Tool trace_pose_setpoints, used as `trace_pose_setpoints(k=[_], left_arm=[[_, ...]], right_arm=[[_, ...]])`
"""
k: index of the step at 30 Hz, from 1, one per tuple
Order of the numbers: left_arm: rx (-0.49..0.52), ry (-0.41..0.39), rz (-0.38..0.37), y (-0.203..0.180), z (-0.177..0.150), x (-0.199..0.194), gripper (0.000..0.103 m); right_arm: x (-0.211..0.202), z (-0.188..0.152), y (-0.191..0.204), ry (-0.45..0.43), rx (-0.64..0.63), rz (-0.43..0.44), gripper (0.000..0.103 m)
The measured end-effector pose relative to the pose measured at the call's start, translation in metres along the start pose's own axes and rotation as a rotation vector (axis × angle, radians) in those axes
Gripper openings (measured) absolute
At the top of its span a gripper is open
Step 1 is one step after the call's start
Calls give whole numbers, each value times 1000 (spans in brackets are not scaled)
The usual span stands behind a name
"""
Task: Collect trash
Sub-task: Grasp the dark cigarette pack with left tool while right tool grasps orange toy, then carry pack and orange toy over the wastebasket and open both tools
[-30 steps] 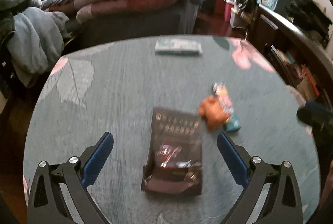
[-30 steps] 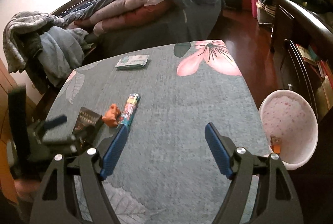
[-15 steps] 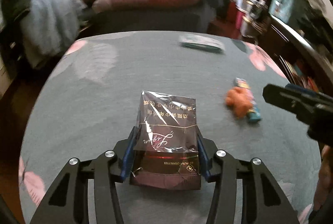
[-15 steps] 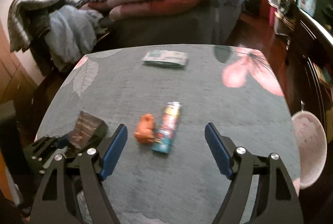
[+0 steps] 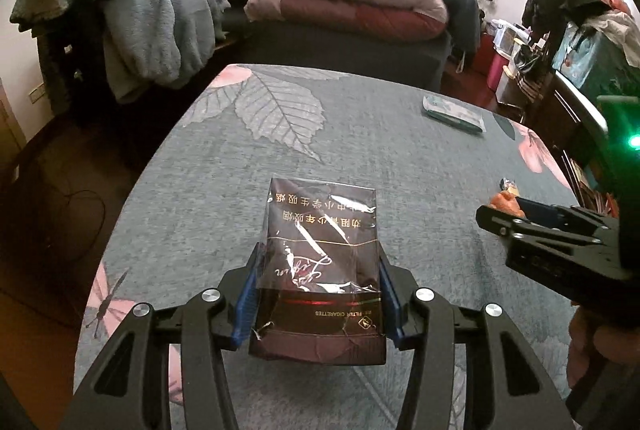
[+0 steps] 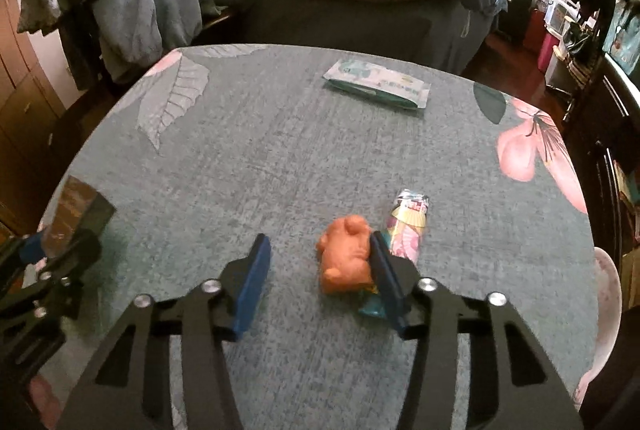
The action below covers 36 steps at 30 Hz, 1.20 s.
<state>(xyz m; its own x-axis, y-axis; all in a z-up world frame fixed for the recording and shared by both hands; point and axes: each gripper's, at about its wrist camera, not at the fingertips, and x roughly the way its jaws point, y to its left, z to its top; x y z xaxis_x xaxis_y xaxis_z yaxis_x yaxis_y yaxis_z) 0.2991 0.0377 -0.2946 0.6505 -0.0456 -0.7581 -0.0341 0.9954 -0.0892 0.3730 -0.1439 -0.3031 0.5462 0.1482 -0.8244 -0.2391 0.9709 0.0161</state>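
- The left tongs [image 5: 318, 294] are clamped on the dark cigarette pack [image 5: 320, 262], blue pads pressed flat against both of its sides, its cellophane wrap crinkled and glinting.
- The pack sticks out forward from the pads, printed face up, over the near part of the grey-green counter [image 5: 360, 134]; whether its lower end touches the cloth, I cannot tell.
- Over on the right, the right tongs [image 6: 318, 270] are spread apart, low over the counter, pinching nothing.
- Between those pads lies a crumpled orange scrap [image 6: 346, 256], pushed up against the right-hand pad, with clear cloth between it and the left-hand pad.
- Just beyond that right pad lies a colourful snack wrapper [image 6: 408, 226], long and narrow, lying alongside the orange scrap and partly hidden by the pad.
- Towards the far edge of the counter rests a flat pale green packet [image 6: 376, 84], well apart from the other litter.
- From the left camera the right tongs come in at the right edge, with the orange scrap peeking out just behind their tip.
- Behind the counter sits a bed [image 5: 344, 2] piled with folded quilts.
- A pale round bin [image 6: 606, 294] shows at the counter's right edge, lower down.
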Motion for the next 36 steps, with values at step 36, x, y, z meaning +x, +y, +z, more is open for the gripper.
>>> trace_pose_setpoints(k=[36], left_arm=[[129, -97, -110, -109, 14, -62, 51]], right_arm=[[-118, -67, -109, -156, 253, 128, 26]])
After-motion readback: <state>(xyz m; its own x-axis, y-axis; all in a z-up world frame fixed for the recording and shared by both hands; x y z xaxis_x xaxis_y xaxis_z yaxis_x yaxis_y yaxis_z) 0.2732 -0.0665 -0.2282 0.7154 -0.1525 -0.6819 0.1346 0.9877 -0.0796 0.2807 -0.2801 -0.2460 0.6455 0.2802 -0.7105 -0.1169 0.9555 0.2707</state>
